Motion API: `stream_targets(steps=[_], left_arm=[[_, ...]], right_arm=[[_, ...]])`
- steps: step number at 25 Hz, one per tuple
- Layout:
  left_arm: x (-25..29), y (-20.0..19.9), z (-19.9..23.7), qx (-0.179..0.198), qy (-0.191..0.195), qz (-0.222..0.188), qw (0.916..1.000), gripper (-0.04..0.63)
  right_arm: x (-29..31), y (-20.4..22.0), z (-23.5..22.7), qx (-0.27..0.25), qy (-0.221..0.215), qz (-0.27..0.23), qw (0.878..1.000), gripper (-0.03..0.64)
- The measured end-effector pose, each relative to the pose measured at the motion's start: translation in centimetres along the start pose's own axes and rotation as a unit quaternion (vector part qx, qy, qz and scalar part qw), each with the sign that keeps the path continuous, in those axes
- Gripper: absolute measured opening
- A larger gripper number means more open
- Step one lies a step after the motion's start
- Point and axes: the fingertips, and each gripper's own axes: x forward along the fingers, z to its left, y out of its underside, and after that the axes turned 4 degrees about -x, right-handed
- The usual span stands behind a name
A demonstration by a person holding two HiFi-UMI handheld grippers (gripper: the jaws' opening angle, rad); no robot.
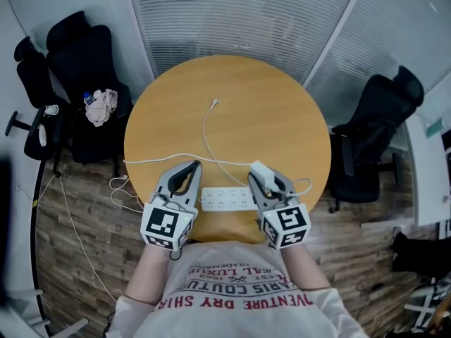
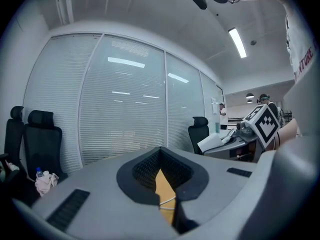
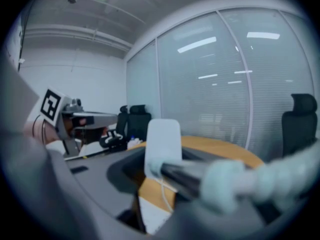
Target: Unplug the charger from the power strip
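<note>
A white power strip (image 1: 225,198) lies at the near edge of the round wooden table (image 1: 232,111), between my two grippers. My right gripper (image 1: 262,174) is shut on a white charger (image 1: 259,169), lifted off the strip; in the right gripper view the charger (image 3: 162,146) stands upright between the jaws above the strip (image 3: 150,216). A thin white cable (image 1: 206,132) trails from the charger across the table to a loose plug (image 1: 214,104). My left gripper (image 1: 192,165) hangs left of the strip, its jaws shut with nothing in them (image 2: 161,153).
Black office chairs stand to the left (image 1: 77,69) and right (image 1: 377,118) of the table. A cloth and a bottle (image 1: 102,105) lie on the left chair. White cord loops (image 1: 123,192) hang off the table's left edge to the wooden floor. Glass walls with blinds lie behind.
</note>
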Motion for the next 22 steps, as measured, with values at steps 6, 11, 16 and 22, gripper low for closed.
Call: stream_targets(steps=[6, 11, 16, 22], left_arm=[[-0.1, 0.3, 0.2, -0.001, 0.005, 0.008, 1.0000, 0.032], [-0.1, 0.7, 0.2, 0.002, 0.008, 0.015, 0.9999, 0.032], [0.1, 1.1, 0.0, 0.005, 0.011, 0.023, 0.9997, 0.032], [0.4, 1.3, 0.0, 0.004, 0.009, 0.029, 0.9995, 0.032]], right_arm=[[0.1, -0.1, 0.3, 0.002, 0.002, 0.001, 1.000, 0.155], [0.2, 0.3, 0.3, 0.007, 0.007, 0.014, 1.000, 0.155], [0.1, 0.4, 0.2, 0.013, 0.007, 0.011, 1.000, 0.155], [0.1, 0.5, 0.3, 0.017, 0.008, 0.013, 1.000, 0.155]])
